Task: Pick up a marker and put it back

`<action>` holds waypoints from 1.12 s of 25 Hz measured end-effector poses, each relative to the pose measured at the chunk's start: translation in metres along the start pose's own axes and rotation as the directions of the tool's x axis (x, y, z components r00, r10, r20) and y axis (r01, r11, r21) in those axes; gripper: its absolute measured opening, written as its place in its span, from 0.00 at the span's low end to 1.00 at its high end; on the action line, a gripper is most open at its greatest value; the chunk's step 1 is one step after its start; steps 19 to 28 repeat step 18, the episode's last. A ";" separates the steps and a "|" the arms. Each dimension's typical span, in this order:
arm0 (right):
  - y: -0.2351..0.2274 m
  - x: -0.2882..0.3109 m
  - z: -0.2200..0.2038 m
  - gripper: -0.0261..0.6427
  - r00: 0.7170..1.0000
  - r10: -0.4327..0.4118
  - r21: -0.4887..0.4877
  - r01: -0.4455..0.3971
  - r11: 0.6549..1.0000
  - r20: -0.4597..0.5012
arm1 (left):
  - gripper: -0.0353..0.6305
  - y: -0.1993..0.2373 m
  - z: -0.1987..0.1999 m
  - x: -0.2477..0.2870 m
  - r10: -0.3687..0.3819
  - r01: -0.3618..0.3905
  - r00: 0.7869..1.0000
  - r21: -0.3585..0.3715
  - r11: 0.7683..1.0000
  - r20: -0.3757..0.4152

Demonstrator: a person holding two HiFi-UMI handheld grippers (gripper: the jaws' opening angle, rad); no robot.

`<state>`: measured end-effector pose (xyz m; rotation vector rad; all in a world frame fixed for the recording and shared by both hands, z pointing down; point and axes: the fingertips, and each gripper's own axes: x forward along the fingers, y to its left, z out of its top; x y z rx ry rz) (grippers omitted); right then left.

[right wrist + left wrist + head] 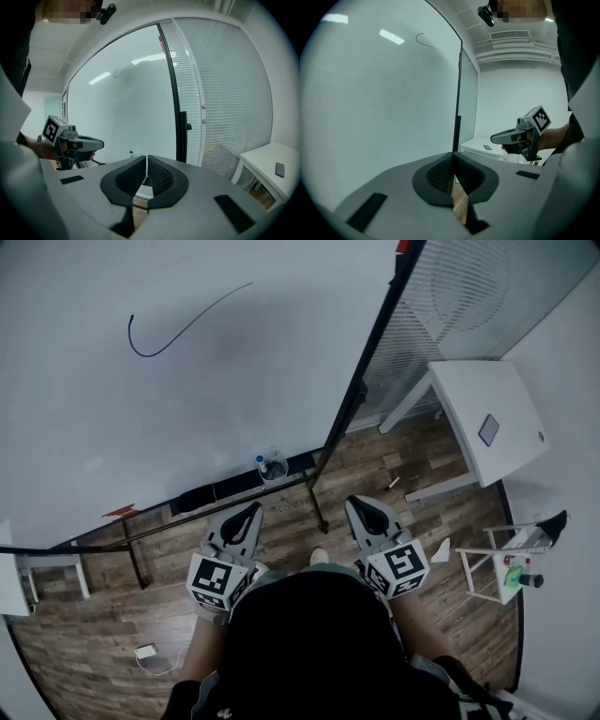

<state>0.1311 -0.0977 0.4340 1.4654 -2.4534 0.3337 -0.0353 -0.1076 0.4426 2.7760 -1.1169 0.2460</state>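
The whiteboard (187, 399) is showing a pale grey-white, and a thin dark curved line (178, 329) is running across its far left part. Black is edging its frame (370, 343). The floor (94, 634) is showing brown wood planks. The left gripper (251, 509) and right gripper (361, 504) are wearing light grey shells with black ribbed pads, each cube (217, 579) carrying black-and-white squares. At the right, the table (469, 390) is gleaming white beside white slatted blinds (450, 296).
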 end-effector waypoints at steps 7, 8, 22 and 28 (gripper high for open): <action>-0.009 0.003 0.002 0.10 1.000 0.010 0.003 -0.010 1.000 0.007 | 0.08 0.003 -0.003 -0.002 0.025 -0.025 1.000 -0.018 1.000 -0.012; -0.009 0.004 0.002 0.10 1.000 0.015 0.002 -0.015 1.000 0.006 | 0.08 0.003 -0.004 -0.002 0.025 -0.025 1.000 -0.020 1.000 -0.016; -0.007 0.007 0.003 0.10 0.998 0.061 0.002 -0.061 0.998 0.007 | 0.08 0.001 -0.002 -0.002 0.057 -0.058 0.998 -0.017 0.998 -0.016; -0.007 0.007 0.003 0.10 0.998 0.061 0.002 -0.061 0.998 0.007 | 0.08 0.001 -0.002 -0.002 0.057 -0.058 0.998 -0.017 0.998 -0.016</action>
